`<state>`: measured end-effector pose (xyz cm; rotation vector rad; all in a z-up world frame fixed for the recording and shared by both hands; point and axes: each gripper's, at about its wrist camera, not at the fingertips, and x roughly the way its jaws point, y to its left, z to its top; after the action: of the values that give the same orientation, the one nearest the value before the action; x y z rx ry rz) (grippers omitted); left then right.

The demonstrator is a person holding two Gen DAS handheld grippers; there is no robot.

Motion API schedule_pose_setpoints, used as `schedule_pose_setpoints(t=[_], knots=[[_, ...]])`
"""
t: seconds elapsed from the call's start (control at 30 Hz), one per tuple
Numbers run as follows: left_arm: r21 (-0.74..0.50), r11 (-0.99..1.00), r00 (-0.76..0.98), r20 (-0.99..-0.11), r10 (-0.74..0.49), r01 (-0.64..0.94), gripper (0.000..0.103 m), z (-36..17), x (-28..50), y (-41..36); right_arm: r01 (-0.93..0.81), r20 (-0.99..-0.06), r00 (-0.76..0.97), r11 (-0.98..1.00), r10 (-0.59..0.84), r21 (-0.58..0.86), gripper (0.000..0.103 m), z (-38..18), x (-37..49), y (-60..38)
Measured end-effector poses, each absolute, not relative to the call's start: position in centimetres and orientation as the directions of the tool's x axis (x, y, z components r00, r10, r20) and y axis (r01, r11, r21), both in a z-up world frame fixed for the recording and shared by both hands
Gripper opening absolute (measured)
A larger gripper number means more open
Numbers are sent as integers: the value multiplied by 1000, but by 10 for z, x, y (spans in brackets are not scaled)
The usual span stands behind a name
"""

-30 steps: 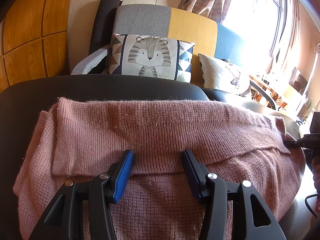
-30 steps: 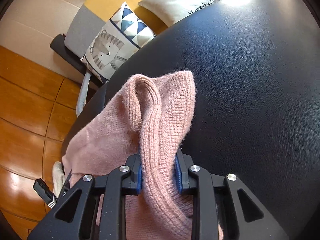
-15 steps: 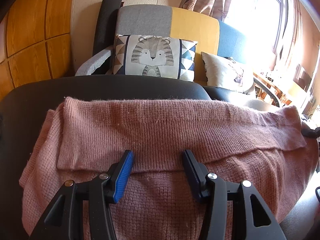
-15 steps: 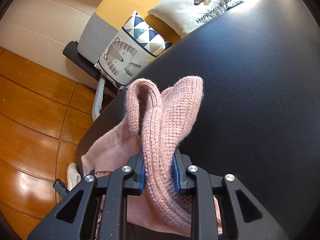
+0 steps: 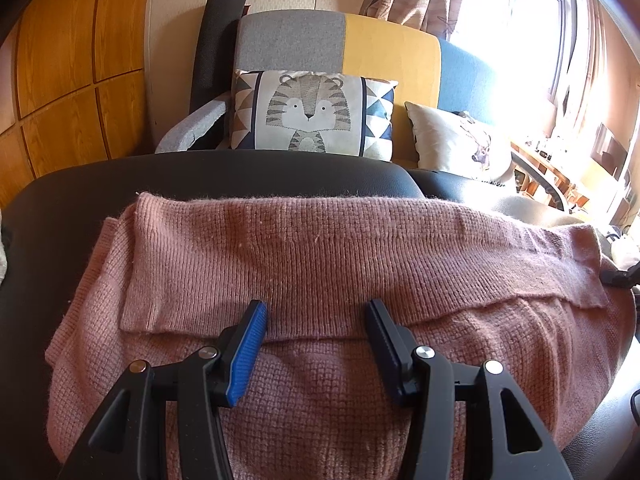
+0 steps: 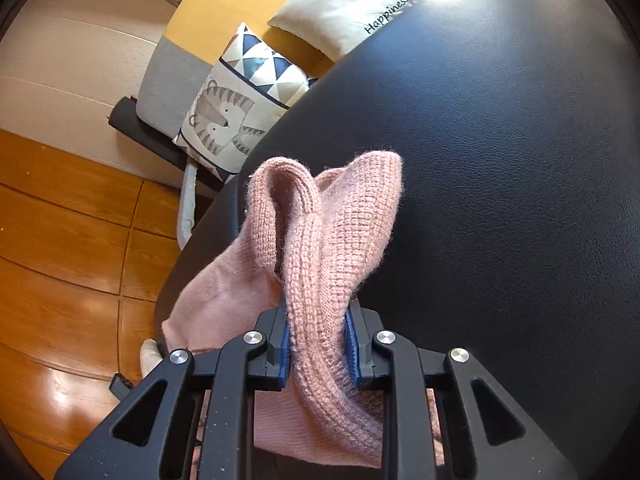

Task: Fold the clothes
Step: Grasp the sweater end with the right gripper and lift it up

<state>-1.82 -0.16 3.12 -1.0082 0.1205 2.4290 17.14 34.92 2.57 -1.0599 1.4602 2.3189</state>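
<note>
Left gripper [image 5: 316, 316] is hovering with its jaws spread wide apart over the pink sweater [image 5: 320, 264], holding nothing. That sweater is lying across the black leather surface [image 5: 240, 172], a folded band of knit stretching from the left edge toward the right edge. Behind the surface a tiger cushion [image 5: 308, 114] and a deer cushion [image 5: 460, 144] are leaning on a grey, yellow and blue sofa [image 5: 384, 56]. Right gripper [image 6: 316, 336] is clamping a bunched fold of the pink sweater [image 6: 340, 240] between its blue pads [image 6: 285, 354], lifting it above the black leather surface [image 6: 500, 160] near its left edge, with the wooden floor [image 6: 60, 240] showing below.
</note>
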Motion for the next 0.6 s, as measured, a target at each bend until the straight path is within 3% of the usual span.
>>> schedule_pose_setpoints(t=[0.6], knots=[[-177, -856, -567, -682, 463, -486, 53, 32, -25, -10, -418, -588, -748, -470, -307, 777, 19, 117, 130, 280]])
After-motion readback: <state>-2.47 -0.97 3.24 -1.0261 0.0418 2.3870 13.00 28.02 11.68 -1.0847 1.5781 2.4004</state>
